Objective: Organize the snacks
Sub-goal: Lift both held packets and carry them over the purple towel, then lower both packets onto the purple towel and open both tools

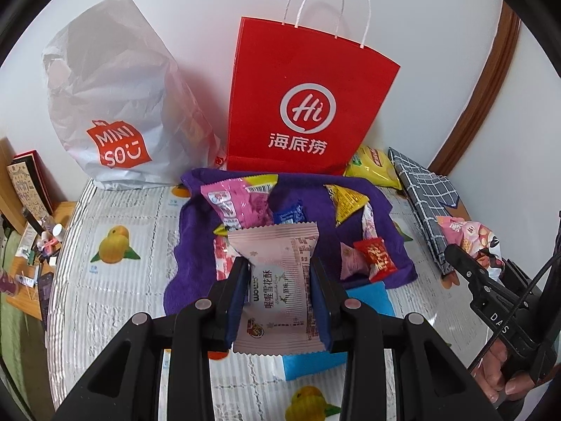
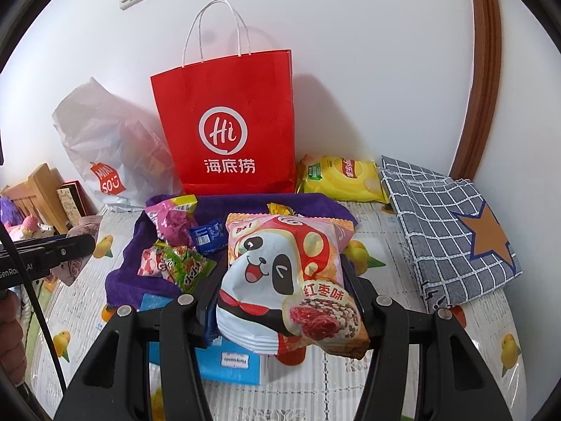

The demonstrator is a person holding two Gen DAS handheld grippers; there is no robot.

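My left gripper [image 1: 280, 277] is shut on a pale pink snowflake-pastry packet [image 1: 277, 280], held above a purple towel [image 1: 196, 249] strewn with small snacks: a pink bag [image 1: 235, 203], a yellow packet [image 1: 345, 201] and a red candy [image 1: 377, 258]. My right gripper [image 2: 280, 270] is shut on a puffy panda snack bag [image 2: 284, 280]; that gripper shows at the right edge of the left wrist view [image 1: 480, 266]. A red paper bag [image 1: 308, 105] [image 2: 231, 122] stands upright against the wall behind the towel.
A white Miniso plastic bag [image 1: 112, 105] [image 2: 105, 147] leans left of the red bag. A yellow chip bag [image 2: 340, 177] and a grey checked cloth bag [image 2: 448, 224] lie to the right. A blue box [image 2: 231, 363] sits on the fruit-print tablecloth [image 1: 115, 280]. Clutter lines the left edge.
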